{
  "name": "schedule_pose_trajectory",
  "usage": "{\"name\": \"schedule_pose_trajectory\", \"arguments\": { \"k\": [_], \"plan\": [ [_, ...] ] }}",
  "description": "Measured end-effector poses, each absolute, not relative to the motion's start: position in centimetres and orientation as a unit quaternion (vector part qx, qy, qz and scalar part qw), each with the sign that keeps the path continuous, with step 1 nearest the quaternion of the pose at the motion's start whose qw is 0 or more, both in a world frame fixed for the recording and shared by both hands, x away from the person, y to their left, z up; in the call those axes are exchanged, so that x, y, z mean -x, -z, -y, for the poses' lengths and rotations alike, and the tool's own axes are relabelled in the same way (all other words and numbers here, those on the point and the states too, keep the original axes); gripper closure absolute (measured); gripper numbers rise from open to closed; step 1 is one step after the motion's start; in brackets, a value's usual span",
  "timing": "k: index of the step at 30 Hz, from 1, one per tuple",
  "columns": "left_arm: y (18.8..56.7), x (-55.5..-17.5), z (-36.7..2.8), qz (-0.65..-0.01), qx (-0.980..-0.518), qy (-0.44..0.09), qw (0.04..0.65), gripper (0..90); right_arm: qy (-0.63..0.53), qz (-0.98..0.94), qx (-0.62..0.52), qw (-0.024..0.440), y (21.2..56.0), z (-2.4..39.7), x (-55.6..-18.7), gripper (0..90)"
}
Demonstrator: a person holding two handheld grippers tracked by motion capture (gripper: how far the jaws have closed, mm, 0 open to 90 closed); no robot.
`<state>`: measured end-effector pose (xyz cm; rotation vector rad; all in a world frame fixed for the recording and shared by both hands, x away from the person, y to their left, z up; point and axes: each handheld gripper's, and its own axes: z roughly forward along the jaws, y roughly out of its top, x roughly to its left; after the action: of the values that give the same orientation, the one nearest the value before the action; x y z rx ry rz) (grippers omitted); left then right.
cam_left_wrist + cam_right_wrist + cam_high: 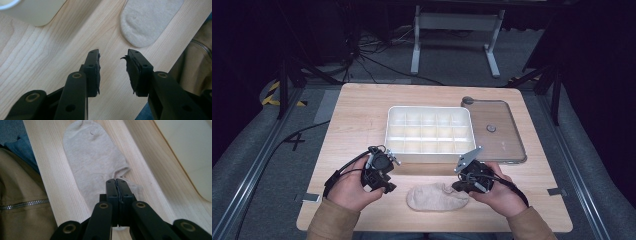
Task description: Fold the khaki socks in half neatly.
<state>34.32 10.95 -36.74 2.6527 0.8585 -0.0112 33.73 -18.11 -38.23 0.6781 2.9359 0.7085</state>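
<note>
Both hands come in from the bottom of the high view, tan sleeves at the wrists. The left gripper (382,172) sits just left of a beige sock (435,197) that lies flat near the front edge of the wooden table (357,107). The right gripper (472,176) rests at the sock's right end, over its cuff. Beyond both stands a white divided tray (430,133), and to its right a clear lid (497,129) lies flat on the table.

Seen in the left gripper view, the left gripper (113,65) has its jaws spread apart with bare wood between them; nothing is held. The sock's rounded toe (147,22) lies ahead of the tips, a little toward the right jaw, clear of both. A corner of the tray (37,12) shows at the upper left.

Looking along the right gripper (116,185) in its own view, the jaws are pressed tight together, their tips over the sock's cuff opening. The sock (92,160) stretches away from them across the table, and cloth edge appears beside and under the tips, but I cannot tell whether any fabric is pinched between them.
</note>
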Motion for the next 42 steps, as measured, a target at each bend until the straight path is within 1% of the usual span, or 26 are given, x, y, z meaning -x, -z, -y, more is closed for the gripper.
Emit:
{"name": "schedule_pose_trajectory", "arguments": {
  "k": [8,25,31,36,42],
  "plan": [
    [36.9,-34.2,-10.9,-0.309,-0.933,0.007,0.185,64.4,-0.227,-0.952,-0.207,0.018,39.3,16.9,-33.2,89.9],
    [38.2,-34.0,-9.4,-0.305,-0.934,0.024,0.184,66.4,-0.209,-0.965,-0.154,-0.021,42.7,13.6,-31.7,89.9],
    [38.6,-34.1,-9.0,-0.303,-0.935,0.028,0.182,66.7,-0.196,-0.968,-0.154,-0.009,43.6,13.1,-31.6,90.0],
    [39.4,-34.3,-8.4,-0.301,-0.935,0.034,0.186,67.1,-0.199,-0.968,-0.152,-0.009,43.7,13.2,-31.6,90.0],
    [40.5,-34.6,-8.0,-0.335,-0.918,0.047,0.208,66.9,-0.199,-0.968,-0.152,-0.009,43.7,13.2,-31.6,90.0]
  ]
}}
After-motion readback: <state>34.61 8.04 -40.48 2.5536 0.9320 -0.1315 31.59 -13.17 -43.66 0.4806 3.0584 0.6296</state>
